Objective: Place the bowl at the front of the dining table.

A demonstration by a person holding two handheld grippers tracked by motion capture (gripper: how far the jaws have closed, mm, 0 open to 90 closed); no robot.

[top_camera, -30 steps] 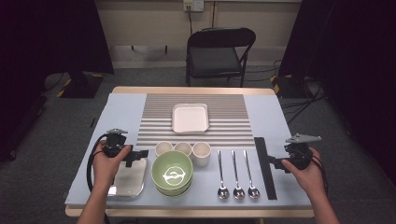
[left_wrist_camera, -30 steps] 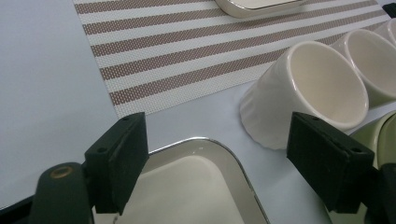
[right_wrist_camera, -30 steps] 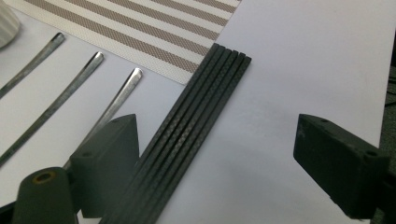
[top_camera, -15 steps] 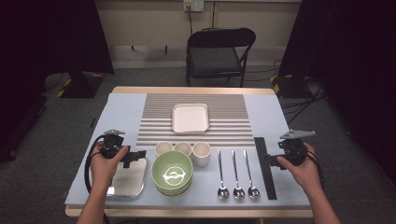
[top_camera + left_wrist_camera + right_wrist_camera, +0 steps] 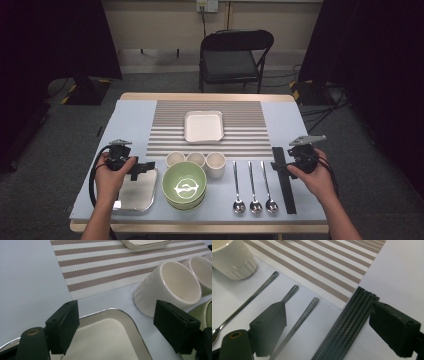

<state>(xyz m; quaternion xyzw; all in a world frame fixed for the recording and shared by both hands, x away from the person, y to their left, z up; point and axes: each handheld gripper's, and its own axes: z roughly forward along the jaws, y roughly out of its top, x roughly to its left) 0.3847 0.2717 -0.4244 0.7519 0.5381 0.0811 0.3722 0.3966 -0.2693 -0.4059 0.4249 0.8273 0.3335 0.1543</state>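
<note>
Both grippers hover open near the front of the table, left over the tray, right over the chopsticks.

Taking the green bowl (image 5: 184, 184) as landmark: the left gripper (image 5: 141, 169) sits just left of it, jaws spread wide above the steel tray (image 5: 134, 192), holding nothing. Three cups (image 5: 195, 160) stand just behind the bowl, three spoons (image 5: 254, 187) to its right. Farther right, the right gripper (image 5: 278, 166) hangs with jaws apart over the black chopsticks (image 5: 283, 186), empty. Behind the cups lies the striped mat (image 5: 165, 127).
</note>
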